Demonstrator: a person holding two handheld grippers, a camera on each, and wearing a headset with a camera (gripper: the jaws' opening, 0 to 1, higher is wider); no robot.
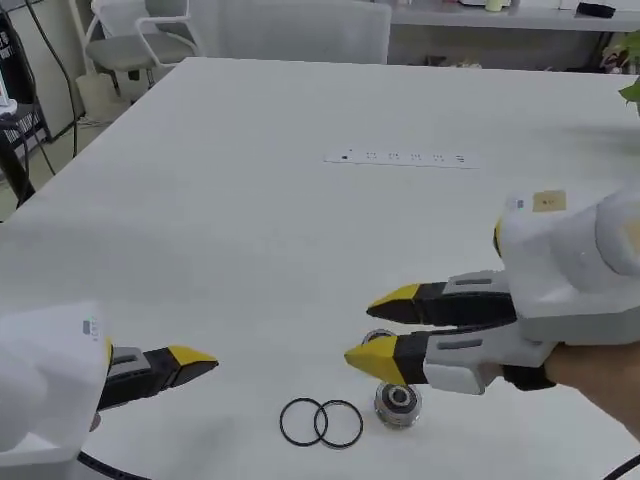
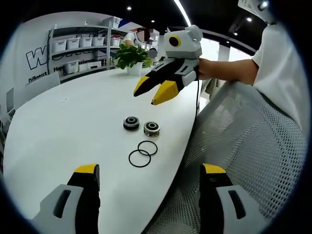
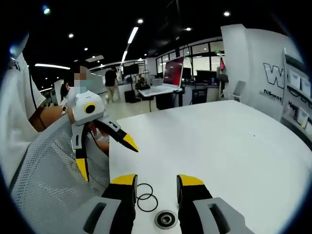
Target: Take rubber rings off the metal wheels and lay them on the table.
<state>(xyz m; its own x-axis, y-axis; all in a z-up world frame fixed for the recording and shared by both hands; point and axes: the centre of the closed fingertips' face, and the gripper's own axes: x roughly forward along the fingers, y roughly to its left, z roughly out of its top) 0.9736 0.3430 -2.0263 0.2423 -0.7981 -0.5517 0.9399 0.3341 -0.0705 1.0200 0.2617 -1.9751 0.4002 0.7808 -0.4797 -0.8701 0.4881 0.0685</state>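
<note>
Head view: right tongs (image 1: 360, 328) hover just above the desk (image 1: 250, 230), jaws apart and grasping nothing; left tongs (image 1: 200, 364) hang at 9 o'clock of them, near the desk's edge.
Left gripper view: its own jaws stand wide apart, released and empty.
Near wheel (image 1: 397, 402): sits on the desk at 5 o'clock of the right tongs' tips.
Far wheel (image 1: 378, 338): at 11 o'clock of the near wheel, partly hidden behind the lower jaw.
Rubber rings (image 1: 324, 422): two lie flat on the desk, overlapping, at 9 o'clock of the near wheel and just beside it.
Step in hand: likely choosing the next wheel. The far wheel's rim looks darker in the left gripper view, so it may carry a ring, though it is too small to be sure.
Doing it well: steady the wheel's hub with one tongs and nip only the rubber edge with the other. Peel it sideways without rolling the wheel, then set it clear of the pair.
</note>
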